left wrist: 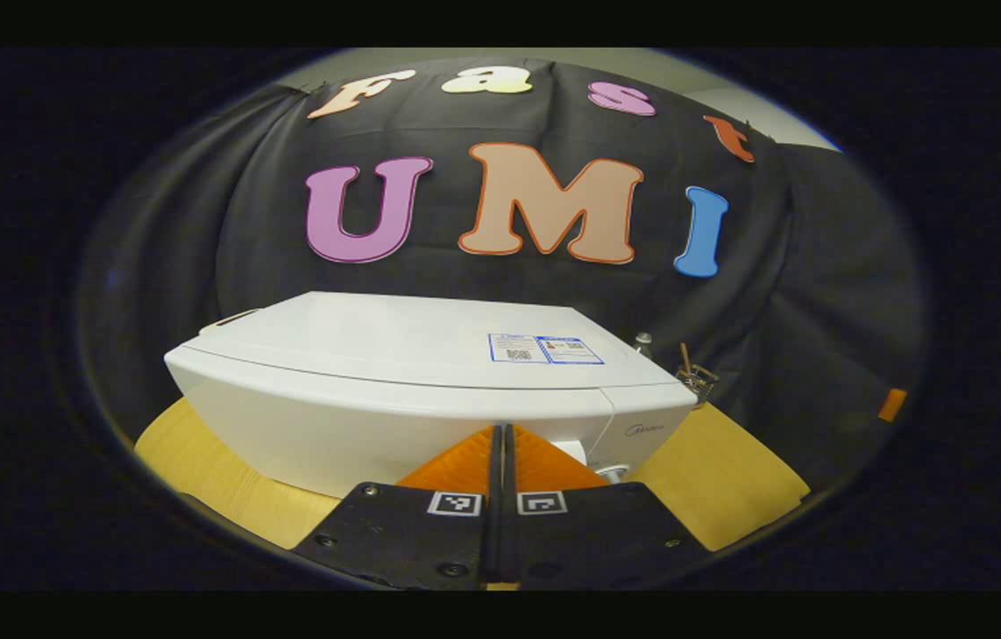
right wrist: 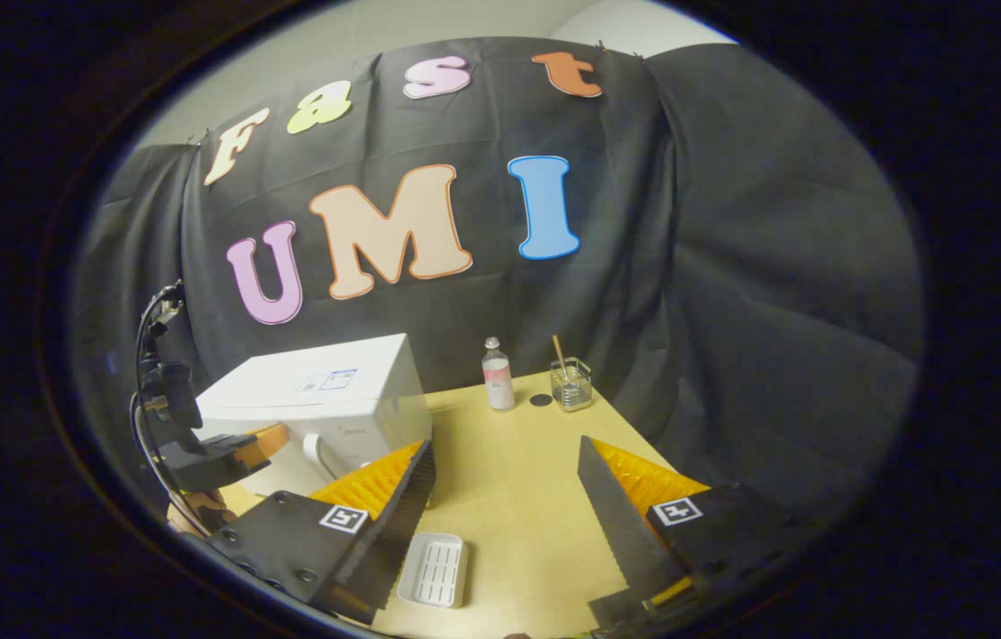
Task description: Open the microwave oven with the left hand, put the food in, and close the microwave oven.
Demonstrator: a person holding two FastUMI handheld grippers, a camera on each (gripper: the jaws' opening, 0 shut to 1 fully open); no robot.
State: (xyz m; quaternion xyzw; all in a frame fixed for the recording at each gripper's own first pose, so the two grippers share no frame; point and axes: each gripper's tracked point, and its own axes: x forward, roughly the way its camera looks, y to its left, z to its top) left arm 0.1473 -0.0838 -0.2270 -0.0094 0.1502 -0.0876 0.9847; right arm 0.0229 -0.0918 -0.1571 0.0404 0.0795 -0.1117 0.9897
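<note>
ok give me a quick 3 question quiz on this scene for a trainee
1. True or false: the left claw is shut.
2. The white tray lies: A) on the microwave B) on the table between the right claw fingers C) beside the bottle
3. Fill in: the microwave door is ____.

Key: 1 true; 2 B; 3 closed

the left gripper view looks from just above the table's [left wrist: 713, 479] front edge, close on the microwave [left wrist: 394, 390]. the right gripper view looks down from higher and farther back toward the table's [right wrist: 509, 479] back edge; both share the microwave [right wrist: 323, 395].
</note>
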